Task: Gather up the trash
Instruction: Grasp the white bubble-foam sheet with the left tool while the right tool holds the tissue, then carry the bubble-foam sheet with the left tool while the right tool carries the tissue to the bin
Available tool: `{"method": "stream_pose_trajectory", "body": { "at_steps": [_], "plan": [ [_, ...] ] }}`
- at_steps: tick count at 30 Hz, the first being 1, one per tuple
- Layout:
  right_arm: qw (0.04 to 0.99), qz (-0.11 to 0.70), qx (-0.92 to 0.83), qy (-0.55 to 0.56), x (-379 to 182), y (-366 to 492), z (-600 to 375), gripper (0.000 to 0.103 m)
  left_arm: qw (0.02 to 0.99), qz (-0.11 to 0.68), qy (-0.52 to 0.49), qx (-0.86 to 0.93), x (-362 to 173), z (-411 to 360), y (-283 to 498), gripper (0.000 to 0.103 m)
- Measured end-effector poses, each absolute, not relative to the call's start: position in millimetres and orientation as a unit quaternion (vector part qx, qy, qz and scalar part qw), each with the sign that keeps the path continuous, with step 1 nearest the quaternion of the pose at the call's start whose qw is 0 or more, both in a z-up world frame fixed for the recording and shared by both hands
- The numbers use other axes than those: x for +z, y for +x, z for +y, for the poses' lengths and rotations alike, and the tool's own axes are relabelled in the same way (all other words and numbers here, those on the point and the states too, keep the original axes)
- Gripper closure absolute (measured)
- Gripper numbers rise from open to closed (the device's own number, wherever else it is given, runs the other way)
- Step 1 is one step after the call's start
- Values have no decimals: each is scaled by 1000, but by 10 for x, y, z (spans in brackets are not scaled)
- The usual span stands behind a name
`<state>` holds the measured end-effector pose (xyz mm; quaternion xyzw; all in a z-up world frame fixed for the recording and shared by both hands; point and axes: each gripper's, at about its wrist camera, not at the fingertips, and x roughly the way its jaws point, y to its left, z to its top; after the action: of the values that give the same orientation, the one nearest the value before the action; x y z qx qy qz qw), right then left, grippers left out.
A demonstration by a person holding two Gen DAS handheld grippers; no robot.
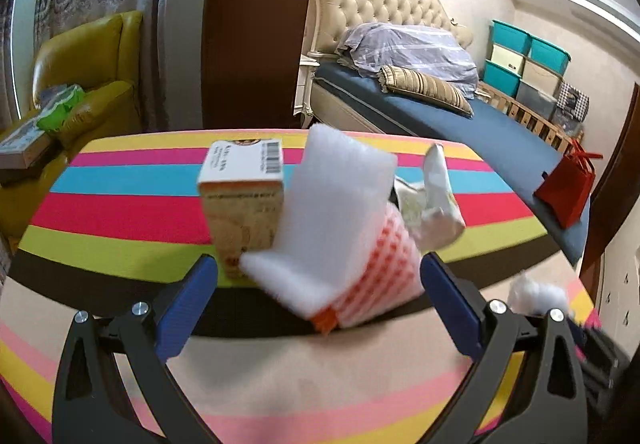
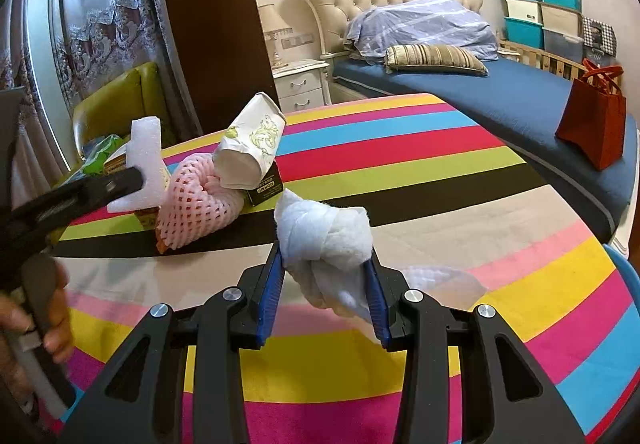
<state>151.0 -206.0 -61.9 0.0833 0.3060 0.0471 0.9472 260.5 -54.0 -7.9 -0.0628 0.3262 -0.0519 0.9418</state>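
Note:
Trash lies on a striped table (image 1: 120, 204). In the left wrist view my left gripper (image 1: 320, 272) is open, its jaws on either side of a white foam block (image 1: 332, 204) and a pink foam net (image 1: 380, 268). An orange carton (image 1: 244, 200) stands just left of them and a crumpled paper cup (image 1: 436, 200) lies behind. In the right wrist view my right gripper (image 2: 326, 264) is shut on a knotted white cloth wad (image 2: 324, 232), held above the table (image 2: 440, 172). The foam block (image 2: 144, 164), net (image 2: 196, 200), paper cup (image 2: 252, 148) and left gripper (image 2: 120, 180) show at left.
A small dark box (image 2: 266, 190) lies under the paper cup. A yellow-green armchair (image 1: 88, 76) stands beyond the table's left. A bed (image 2: 500, 92) with a red bag (image 2: 592, 124) is at the right, storage bins (image 2: 540, 12) behind.

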Motion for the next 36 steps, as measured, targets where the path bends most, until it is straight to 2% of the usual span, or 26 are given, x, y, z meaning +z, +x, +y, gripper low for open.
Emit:
{"method": "stream_pose_trajectory", "body": {
  "at_steps": [5, 6, 7, 8, 15, 27, 36],
  "plan": [
    [947, 305, 47, 89, -612, 1517, -2071, 65, 940, 333, -59, -31, -110, -650, 2919, 6],
    [947, 304, 47, 89, -611, 1514, -2071, 65, 940, 335, -58, -30, -132, -658, 2947, 23],
    [948, 303, 48, 88, -609, 1510, -2065, 65, 937, 343, -53, -35, -178, -674, 2976, 51],
    [948, 302, 47, 87, -607, 1507, -2064, 65, 932, 356, -43, -47, -231, -698, 2989, 49],
    [949, 300, 48, 85, -600, 1483, -2040, 65, 950, 303, -14, -78, -255, -646, 2336, 51],
    [948, 303, 44, 86, -597, 1480, -2038, 65, 946, 320, 27, -44, -392, -224, 1417, 50],
    [951, 302, 33, 66, -583, 1474, -1964, 65, 948, 316, 25, -33, -411, 23, 1102, 50]
  ]
}}
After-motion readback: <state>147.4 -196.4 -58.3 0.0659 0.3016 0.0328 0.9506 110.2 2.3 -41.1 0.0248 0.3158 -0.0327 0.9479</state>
